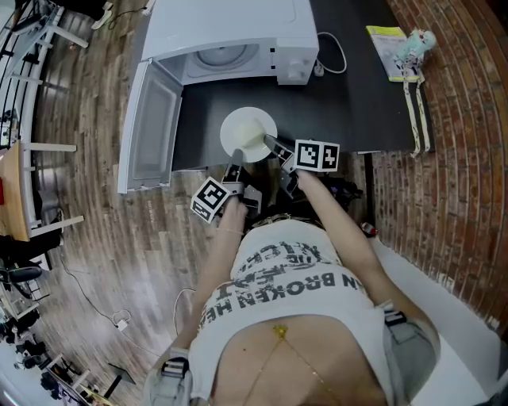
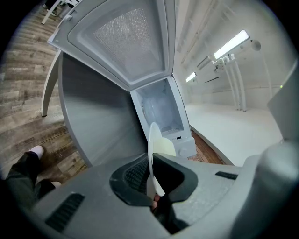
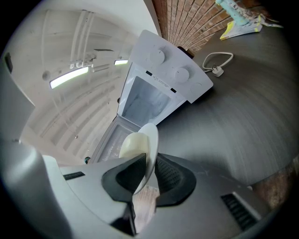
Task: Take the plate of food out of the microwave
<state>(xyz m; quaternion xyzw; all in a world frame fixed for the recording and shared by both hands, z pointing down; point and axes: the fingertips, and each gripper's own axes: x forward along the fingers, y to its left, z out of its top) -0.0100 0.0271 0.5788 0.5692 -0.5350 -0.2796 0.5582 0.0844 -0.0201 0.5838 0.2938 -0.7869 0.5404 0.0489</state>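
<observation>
Dark desk (image 1: 357,87): plate (image 1: 248,133) out of open microwave (image 1: 230,32), near front edge, left claw (image 1: 235,164) and right claw (image 1: 275,147) clamped on its rim; probably just set-down left.

Right tool (image 3: 150,157) tight on plate (image 3: 152,135) rim

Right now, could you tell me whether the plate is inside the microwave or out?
Out: the left gripper and right gripper hold the plate over the black table, before the open microwave.
</observation>
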